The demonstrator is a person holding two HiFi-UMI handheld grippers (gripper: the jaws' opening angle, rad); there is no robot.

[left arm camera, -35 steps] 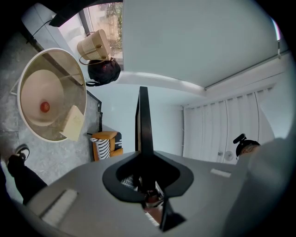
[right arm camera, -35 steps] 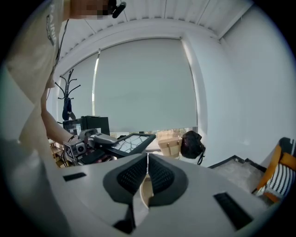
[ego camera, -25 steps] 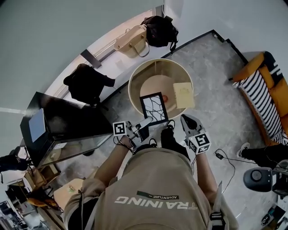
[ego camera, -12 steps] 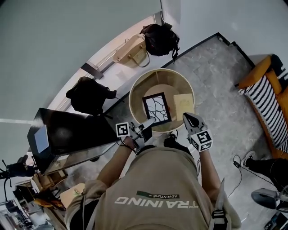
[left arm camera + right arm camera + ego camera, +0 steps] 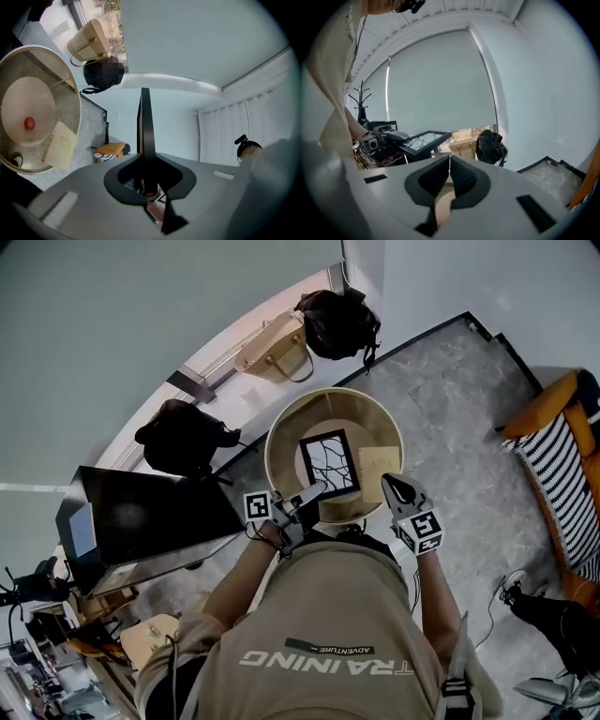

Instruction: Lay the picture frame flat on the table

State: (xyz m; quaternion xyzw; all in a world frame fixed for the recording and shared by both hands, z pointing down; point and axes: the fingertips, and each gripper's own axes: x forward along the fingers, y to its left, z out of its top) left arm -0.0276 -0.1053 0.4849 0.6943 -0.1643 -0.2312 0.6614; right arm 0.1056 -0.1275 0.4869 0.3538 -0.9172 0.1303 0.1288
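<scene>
Room: a grey marbled floor [image 5: 450, 399] runs along a pale wall. A tan handbag [image 5: 272, 338] and a black bag [image 5: 339, 322] sit on the window ledge. In the middle stands a round counter [image 5: 274, 451] with a raised wooden rim.
Left gripper: the left gripper [image 5: 309, 495] is clamped on the near edge of the picture frame [image 5: 328, 463]. In its own view the frame shows edge-on, a thin dark blade rising from between the pads.
Right gripper: the right gripper [image 5: 392, 486] has its jaws pressed together with nothing between them. It hangs by the counter's near rim, to the right of the frame.
Picture frame: it has a black border and a pale face with dark branching lines. It is face up over the counter. The right gripper view shows it carried aloft and slightly tilted, so it looks not yet laid down.
Also there: a beige card [image 5: 378, 468] lies just beside the frame, and a small red thing [image 5: 29, 123] sits on the inner disc.
Handling: it is probably stiff and light, and it may be glazed, so it wants a gentle landing. A smooth border pinched at one edge could pivot or slip.
Best hold: take it by the border, never the face. The free gripper could steady the far edge.
</scene>
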